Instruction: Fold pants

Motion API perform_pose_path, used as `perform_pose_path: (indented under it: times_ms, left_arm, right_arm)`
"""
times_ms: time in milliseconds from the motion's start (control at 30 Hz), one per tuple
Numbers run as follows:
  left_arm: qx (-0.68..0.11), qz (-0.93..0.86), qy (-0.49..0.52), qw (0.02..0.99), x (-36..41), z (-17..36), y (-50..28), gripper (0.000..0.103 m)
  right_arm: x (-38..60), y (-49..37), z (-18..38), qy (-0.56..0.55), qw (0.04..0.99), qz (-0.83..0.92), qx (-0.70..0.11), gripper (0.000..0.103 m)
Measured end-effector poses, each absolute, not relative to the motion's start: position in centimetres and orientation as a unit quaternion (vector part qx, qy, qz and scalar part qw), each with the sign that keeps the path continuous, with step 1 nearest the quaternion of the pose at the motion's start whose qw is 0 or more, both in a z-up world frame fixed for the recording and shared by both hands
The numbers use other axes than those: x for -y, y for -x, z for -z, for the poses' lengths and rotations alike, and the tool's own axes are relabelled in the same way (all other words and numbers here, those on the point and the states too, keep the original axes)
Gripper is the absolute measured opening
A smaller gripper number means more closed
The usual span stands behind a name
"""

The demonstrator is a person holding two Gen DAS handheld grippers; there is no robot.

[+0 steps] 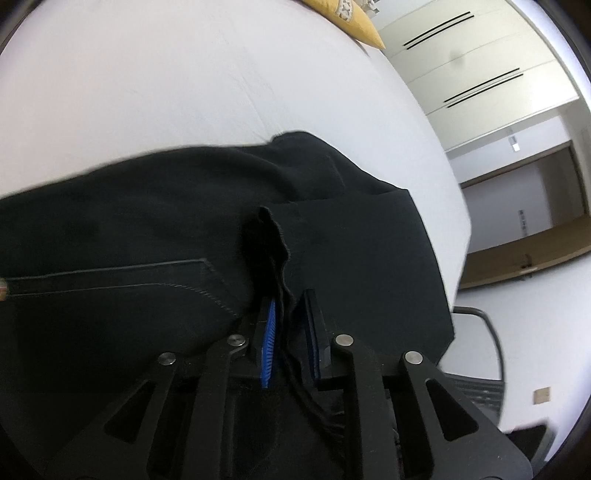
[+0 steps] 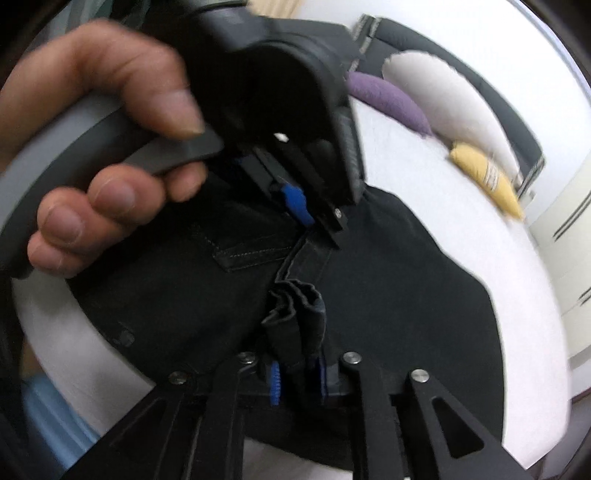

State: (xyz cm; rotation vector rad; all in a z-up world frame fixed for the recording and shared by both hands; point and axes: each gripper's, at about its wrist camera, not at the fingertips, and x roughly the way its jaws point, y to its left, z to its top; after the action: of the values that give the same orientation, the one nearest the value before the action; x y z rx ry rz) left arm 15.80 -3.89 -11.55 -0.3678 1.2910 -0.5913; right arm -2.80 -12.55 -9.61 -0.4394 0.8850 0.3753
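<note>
You are pinching bunched hems of the black denim pants point(image 1: 155, 229) on the white bed point(image 1: 147, 81): left gripper point(image 1: 290, 317) and right gripper point(image 2: 297, 373) both clamped on fabric. Keep layers level; open sheet lies ahead, the bed edge right.

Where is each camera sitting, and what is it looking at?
Left wrist: sits on the left gripper, looking along its fingers at the black pants on the white bed; only its fingers show.
Right wrist: sits on the right gripper, looking across the pants at the left gripper and the person's hand.
Shared: pants, bed and yellow pillow.
</note>
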Motion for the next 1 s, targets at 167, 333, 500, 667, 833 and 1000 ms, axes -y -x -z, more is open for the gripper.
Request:
perform_pose_path:
  times_ms: [167, 333, 500, 667, 833, 1000]
  left_arm:
    - [-0.569, 0.217, 0.136, 0.781, 3.1, 9.0, -15.3, 0.014]
    - [-0.534, 0.275, 0.135, 0.788, 5.7, 6.5, -13.4, 0.014]
    - [-0.544, 0.337, 0.104, 0.762, 9.7, 8.4, -11.4, 0.014]
    - [-0.56, 0.33, 0.123, 0.75, 9.3, 11.3, -11.3, 0.014]
    - [-0.555, 0.324, 0.115, 0.758, 9.1, 11.2, -11.2, 0.014]
    - [-0.551, 0.32, 0.11, 0.763, 9.0, 10.8, -10.6, 0.014]
  right_arm:
    - [17.4, 3.2, 6.0, 0.08, 0.858, -0.259, -0.436, 0.061]
    - [29.3, -2.9, 2.9, -0.133, 0.85, -0.266, -0.435, 0.061]
    - [37.6, -11.6, 6.8, -0.331, 0.769, -0.311, -0.449, 0.061]
    - [38.6, -16.0, 14.4, -0.377, 0.704, -0.28, -0.533, 0.052]
    - [39.4, -13.4, 14.0, -0.36, 0.712, -0.285, -0.531, 0.039]
    - [39.8, -7.5, 13.6, -0.341, 0.709, -0.297, -0.541, 0.047]
